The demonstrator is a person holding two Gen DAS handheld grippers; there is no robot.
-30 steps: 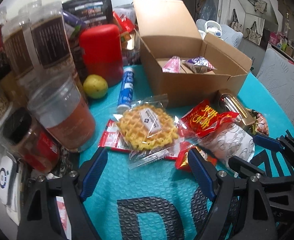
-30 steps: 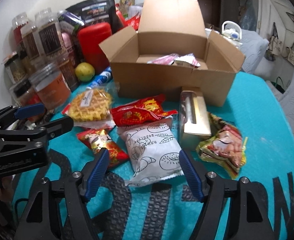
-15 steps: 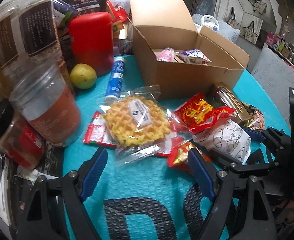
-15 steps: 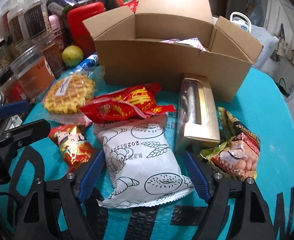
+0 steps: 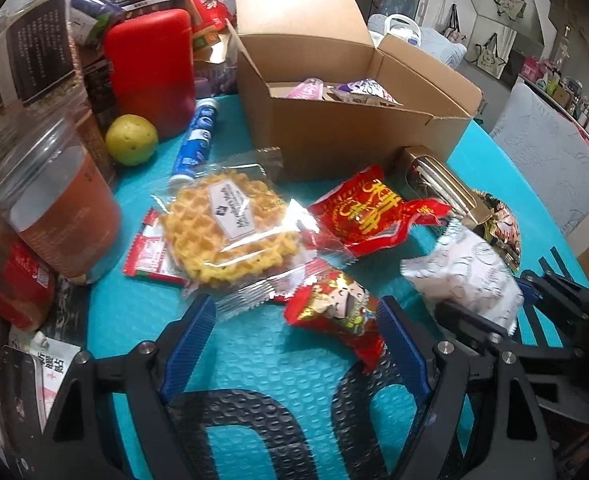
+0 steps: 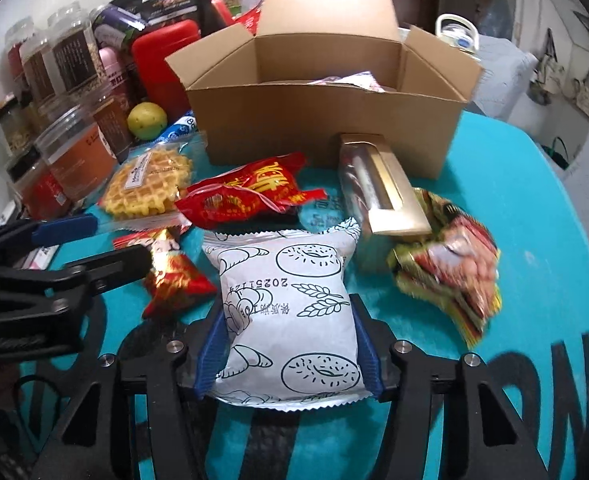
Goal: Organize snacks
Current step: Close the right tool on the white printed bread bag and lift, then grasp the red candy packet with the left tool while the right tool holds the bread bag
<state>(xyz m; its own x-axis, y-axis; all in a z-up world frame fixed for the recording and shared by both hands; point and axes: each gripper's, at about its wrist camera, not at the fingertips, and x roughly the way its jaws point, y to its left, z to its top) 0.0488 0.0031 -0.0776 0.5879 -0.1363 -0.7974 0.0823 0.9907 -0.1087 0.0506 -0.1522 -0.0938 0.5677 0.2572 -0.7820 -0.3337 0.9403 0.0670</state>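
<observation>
A white bread packet (image 6: 290, 312) lies on the teal mat (image 6: 514, 208), between the blue pads of my right gripper (image 6: 288, 308). Its jaws are closing and both pads touch the packet's sides. The same packet (image 5: 470, 272) shows at the right of the left wrist view. My left gripper (image 5: 296, 308) stands open low over a small red candy packet (image 5: 334, 312), whose end lies by the right pad. Beyond are a wrapped waffle (image 5: 226, 232), a red snack bag (image 5: 370, 212) and an open cardboard box (image 6: 326, 120) holding a few packets.
A gold window box (image 6: 386, 188) and a peanut packet (image 6: 450, 268) lie right of the white packet. Clear jars (image 5: 54, 208), a red canister (image 5: 150, 72), a yellow fruit (image 5: 132, 146) and a blue tube (image 5: 198, 140) crowd the left side.
My right gripper moved forward around the white packet and its jaws narrowed onto it. My left gripper edged closer to the waffle and the small red packet, still open.
</observation>
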